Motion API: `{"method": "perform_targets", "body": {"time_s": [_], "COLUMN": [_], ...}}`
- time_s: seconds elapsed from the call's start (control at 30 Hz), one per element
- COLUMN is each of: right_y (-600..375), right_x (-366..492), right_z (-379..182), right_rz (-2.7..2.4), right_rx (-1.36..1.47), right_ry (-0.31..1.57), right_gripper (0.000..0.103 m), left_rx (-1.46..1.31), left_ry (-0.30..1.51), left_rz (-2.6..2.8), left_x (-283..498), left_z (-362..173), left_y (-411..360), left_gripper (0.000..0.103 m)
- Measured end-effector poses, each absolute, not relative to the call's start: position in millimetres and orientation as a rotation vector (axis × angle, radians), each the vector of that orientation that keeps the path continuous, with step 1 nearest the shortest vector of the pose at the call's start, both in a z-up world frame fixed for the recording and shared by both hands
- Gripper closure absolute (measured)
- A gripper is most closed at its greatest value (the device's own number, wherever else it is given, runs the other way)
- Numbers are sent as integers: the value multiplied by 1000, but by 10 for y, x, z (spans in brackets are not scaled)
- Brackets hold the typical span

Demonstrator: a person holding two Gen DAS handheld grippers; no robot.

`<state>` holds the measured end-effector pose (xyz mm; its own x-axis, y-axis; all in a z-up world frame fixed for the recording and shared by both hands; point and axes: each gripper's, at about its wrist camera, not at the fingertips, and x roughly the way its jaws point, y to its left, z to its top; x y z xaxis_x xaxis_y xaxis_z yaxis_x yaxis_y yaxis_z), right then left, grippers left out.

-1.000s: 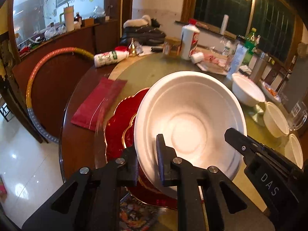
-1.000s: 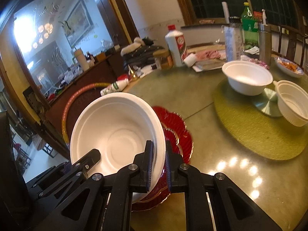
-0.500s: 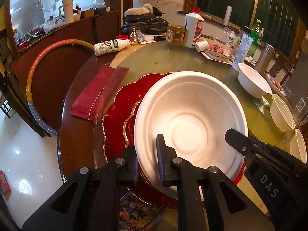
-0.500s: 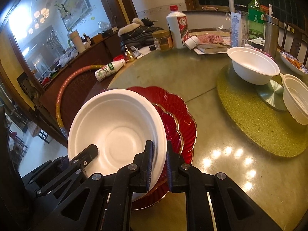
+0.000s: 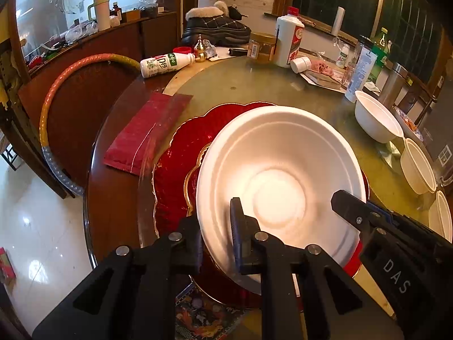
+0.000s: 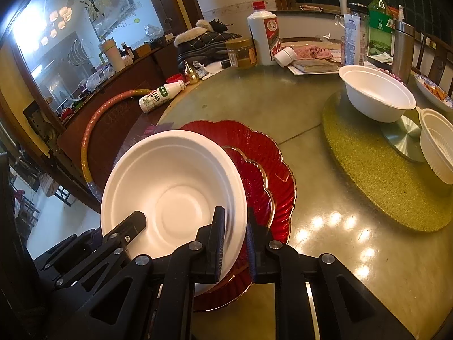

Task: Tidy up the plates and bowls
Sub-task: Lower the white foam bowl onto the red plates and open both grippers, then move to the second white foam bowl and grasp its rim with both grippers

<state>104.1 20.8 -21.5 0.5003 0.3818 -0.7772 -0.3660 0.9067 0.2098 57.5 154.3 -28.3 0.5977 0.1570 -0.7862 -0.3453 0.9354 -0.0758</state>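
Observation:
A wide white foam bowl [image 5: 279, 175] [image 6: 172, 187] hangs tilted just over two stacked red plates with gold rims [image 5: 181, 153] [image 6: 269, 153]; whether it touches them I cannot tell. My left gripper [image 5: 216, 235] is shut on the bowl's near-left rim. My right gripper [image 6: 234, 240] is shut on the near-right rim, and one of its fingers [image 5: 348, 204] shows in the left wrist view. Two other white bowls [image 6: 376, 93] [image 6: 438, 144] stand on the far right of the round table [image 6: 283, 96].
A green mat [image 6: 368, 170] lies under the far bowls. Bottles, a jar [image 6: 240, 52] and papers crowd the table's far side. A red cloth [image 5: 147, 133] and a tipped milk bottle [image 5: 164, 63] lie at the left edge, with a hoop [image 5: 56, 90] beyond it.
Both views have tipped downward and the bowl has sunk toward the red plates, which now show more beyond its rim. Both grips look unchanged.

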Motion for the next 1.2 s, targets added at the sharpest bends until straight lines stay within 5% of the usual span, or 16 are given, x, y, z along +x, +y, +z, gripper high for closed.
{"method": "perform_targets", "body": {"time_s": [0.2,0.27,0.37,0.47,0.63,0.8,1.2], "right_y": [220,221,200,116,-192,-578,-1774], "right_x": [1045,1037,1017,1018,977,1010,984], "right_z": [-227,-220,-183,-132,-18,-23,109], "right_rz": [452,448,448,433,454,451,337], "right_rx": [23,21,42,78,255,410,550], "right_ry": [946,937,910,886,830,870,863], "right_gripper": [87,86,65,60,22,18,18], "left_rx": [-263,-273,-312,-336,-464,-503,-364], "left_ry": [893,897,872,825,685,596,808], "left_rz": [293,285,269,293,348,329,2], "left_x": [578,580,543,481,277,249,1089], "left_z": [-305,-307,-261,-181,47,289,424], "left_y": [1578,1580,1593,1639,1816,1763,534], "left_gripper": [87,75,59,40,29,21,21]}}
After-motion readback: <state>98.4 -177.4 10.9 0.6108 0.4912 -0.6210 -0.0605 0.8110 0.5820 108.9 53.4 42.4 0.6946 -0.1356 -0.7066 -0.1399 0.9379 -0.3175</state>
